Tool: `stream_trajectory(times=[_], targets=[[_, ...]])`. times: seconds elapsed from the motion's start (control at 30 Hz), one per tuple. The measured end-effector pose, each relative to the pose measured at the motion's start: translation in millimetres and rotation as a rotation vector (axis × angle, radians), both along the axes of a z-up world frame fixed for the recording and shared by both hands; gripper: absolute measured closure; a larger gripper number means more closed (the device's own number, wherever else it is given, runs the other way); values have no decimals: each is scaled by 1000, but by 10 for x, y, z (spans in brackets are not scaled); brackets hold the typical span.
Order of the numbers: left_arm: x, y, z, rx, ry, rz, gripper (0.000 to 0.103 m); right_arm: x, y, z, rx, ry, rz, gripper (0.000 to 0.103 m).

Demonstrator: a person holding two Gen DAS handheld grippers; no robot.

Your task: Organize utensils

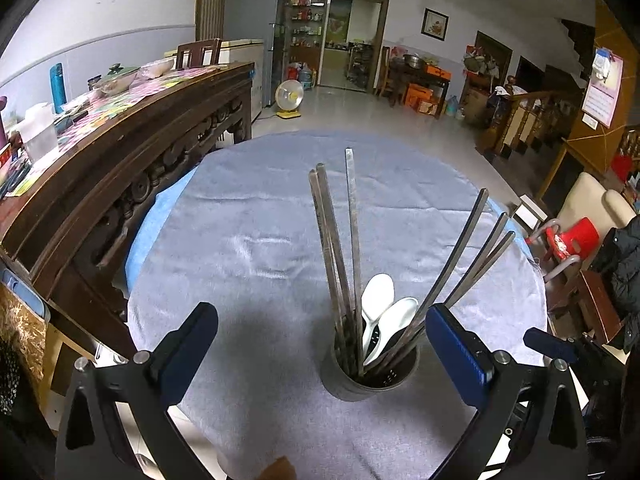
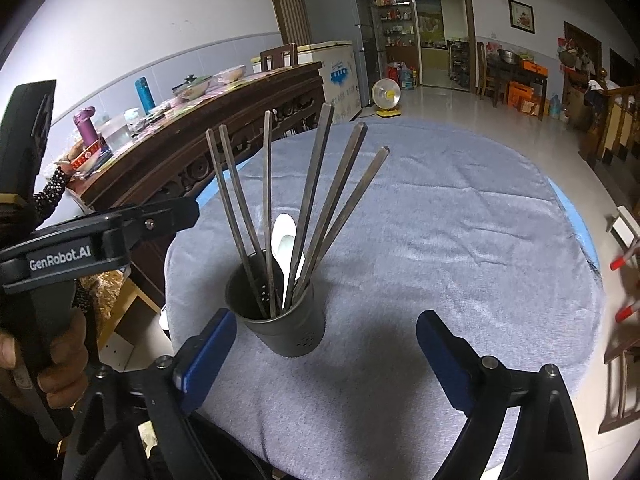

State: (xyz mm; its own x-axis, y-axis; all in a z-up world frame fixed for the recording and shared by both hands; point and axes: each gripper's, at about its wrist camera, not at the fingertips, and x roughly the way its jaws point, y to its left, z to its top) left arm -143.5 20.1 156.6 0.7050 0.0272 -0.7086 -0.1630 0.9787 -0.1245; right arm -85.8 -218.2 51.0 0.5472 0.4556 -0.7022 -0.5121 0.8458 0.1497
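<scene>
Grey holder (image 2: 280,320) stands just beyond the wide right claw (image 2: 324,344).

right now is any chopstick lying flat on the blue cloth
No, all six chopsticks stand upright in the metal cup, and the blue cloth around it is bare.

Round table w/ grey cloth (image 2: 440,240): metal holder (image 2: 282,320) stands upright at approx 7 o'clock of centre, six chopsticks (image 2: 308,196) fanned out and a white spoon (image 2: 285,240) inside. Right gripper (image 2: 324,356) at 6 o'clock, jaws wide, nothing between. Left gripper (image 2: 176,208) at 9 o'clock, in a hand (image 2: 52,364).
</scene>
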Motion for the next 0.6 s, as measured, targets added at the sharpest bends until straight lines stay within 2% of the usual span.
stream_trajectory(times=[0.23, 0.6], targets=[[-21, -91, 30, 22, -13, -33, 0, -3, 2, -7, -4, -1, 3, 9], [-42, -79, 35, -16, -27, -49, 0, -1, 16, 3, -10, -8, 2, 9]])
